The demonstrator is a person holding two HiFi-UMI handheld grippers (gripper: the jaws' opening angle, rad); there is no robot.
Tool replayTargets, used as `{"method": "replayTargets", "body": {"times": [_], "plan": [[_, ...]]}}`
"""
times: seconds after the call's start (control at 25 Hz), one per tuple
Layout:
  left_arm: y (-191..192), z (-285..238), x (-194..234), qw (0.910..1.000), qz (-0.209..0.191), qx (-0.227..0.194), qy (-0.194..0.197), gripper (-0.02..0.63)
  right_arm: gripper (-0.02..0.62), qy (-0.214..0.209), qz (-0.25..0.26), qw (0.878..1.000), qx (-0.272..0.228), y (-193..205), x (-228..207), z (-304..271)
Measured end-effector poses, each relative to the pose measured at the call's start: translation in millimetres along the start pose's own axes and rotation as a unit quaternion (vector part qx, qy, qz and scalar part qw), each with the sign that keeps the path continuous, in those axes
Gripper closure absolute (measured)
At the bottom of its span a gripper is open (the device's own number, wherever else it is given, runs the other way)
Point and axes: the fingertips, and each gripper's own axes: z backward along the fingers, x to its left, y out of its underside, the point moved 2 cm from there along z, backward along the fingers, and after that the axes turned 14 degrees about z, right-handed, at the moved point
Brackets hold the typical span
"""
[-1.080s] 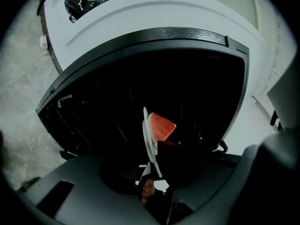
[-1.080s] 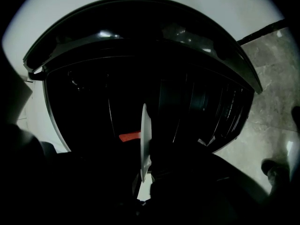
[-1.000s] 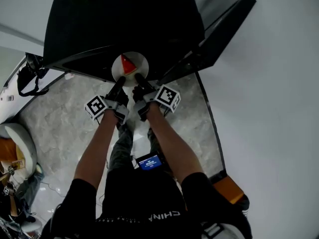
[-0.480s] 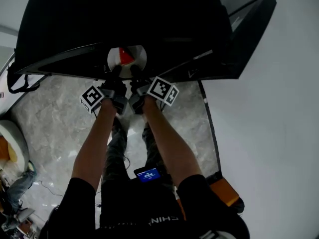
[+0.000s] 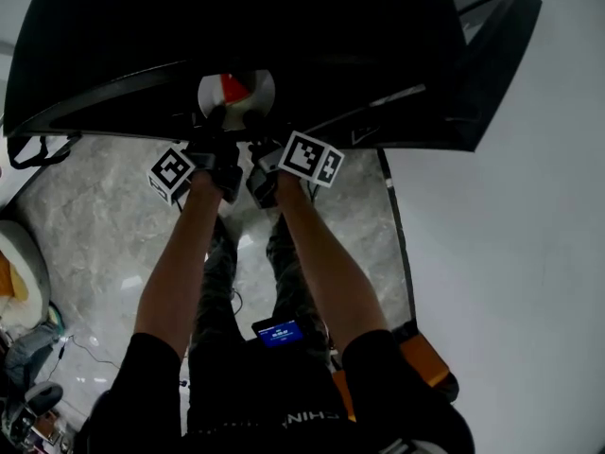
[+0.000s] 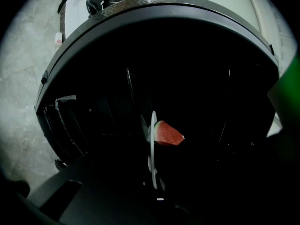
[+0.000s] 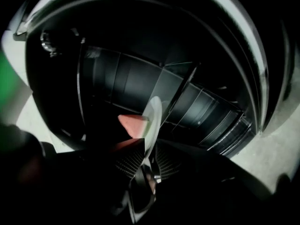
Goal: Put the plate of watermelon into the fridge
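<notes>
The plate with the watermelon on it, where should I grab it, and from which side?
Probably best at the thin near rim of the plate, coming in from the person's side with one jaw above and one below. The plate is flat, and the watermelon sits further in, leaving that edge free.

Black short-sleeved shirt [image 5: 246, 395] with white lettering, dark grey trousers [image 5: 219, 291], bare forearms [image 5: 180, 253].
</notes>
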Motion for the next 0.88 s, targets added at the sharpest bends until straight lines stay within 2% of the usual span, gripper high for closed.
{"method": "replayTargets", "body": {"times": [0.16, 0.28, 0.4, 0.56, 0.64, 0.8, 0.88], "plan": [[0, 1, 2, 0.9997, 0.001, -0.023, -0.006, 0.575, 0.537, -0.018, 0.027, 0.999, 0.033, 13, 8, 9], [0, 1, 3, 0.9995, -0.002, -0.032, -0.005, 0.575, 0.537, -0.025, 0.028, 0.998, 0.052, 20, 11, 6], [1, 1, -1, 0.9997, -0.010, -0.022, 0.000, 0.574, 0.541, -0.031, 0.002, 0.999, 0.031, 15, 11, 4], [2, -1, -8, 0.9985, -0.049, 0.025, 0.007, 0.563, 0.564, -0.031, -0.062, 0.997, -0.026, 5, 13, 1], [3, 0, -11, 0.9975, -0.052, 0.046, 0.010, 0.555, 0.571, -0.022, -0.088, 0.995, -0.050, -1, 11, -3], [5, 6, -11, 0.9963, -0.052, 0.067, 0.012, 0.518, 0.571, -0.008, -0.104, 0.992, -0.070, -10, 8, -12], [9, 9, -15, 0.9945, -0.067, 0.079, 0.018, 0.518, 0.570, -0.002, -0.099, 0.992, -0.073, -13, 8, -15]]}}
